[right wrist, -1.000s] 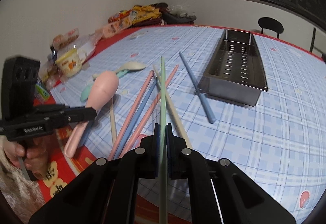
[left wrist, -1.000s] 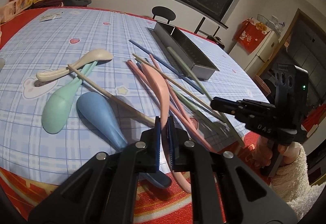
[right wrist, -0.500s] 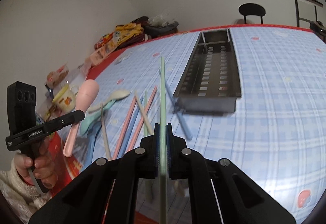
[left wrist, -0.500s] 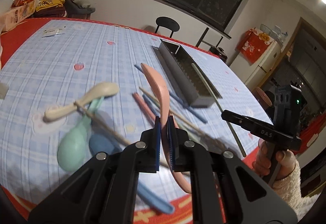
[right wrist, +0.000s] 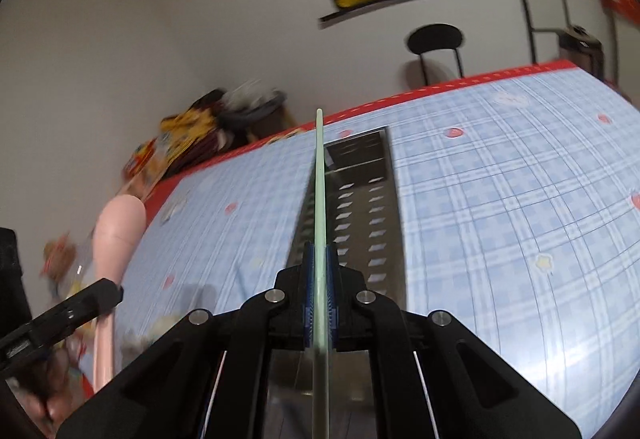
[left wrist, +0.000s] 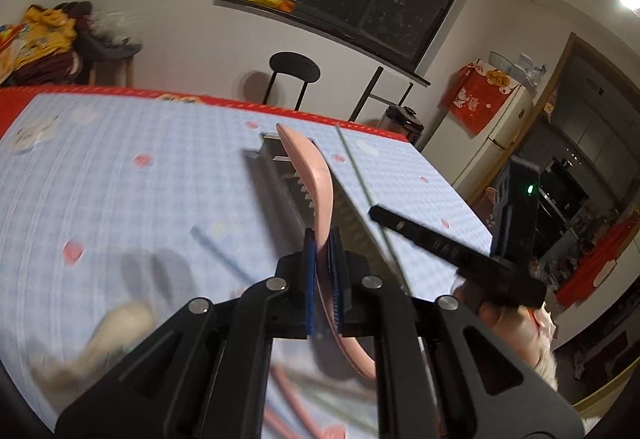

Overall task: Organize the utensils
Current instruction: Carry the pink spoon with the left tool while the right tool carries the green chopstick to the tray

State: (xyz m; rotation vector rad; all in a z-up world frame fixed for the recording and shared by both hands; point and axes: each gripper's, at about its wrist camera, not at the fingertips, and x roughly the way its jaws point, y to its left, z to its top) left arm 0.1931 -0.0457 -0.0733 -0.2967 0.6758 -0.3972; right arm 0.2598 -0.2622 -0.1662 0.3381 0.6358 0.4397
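the counter looks farther below you now, because you have lifted both hands up off it. the tray has come in close and now sits right under your right gripper. its fingers are shut tight on the green stick, which points along the tray. your left gripper has its fingers shut on the pink spoon, which is up in the air now, near the tray. both things look ready to go in. the other spoons and sticks wait on the counter.
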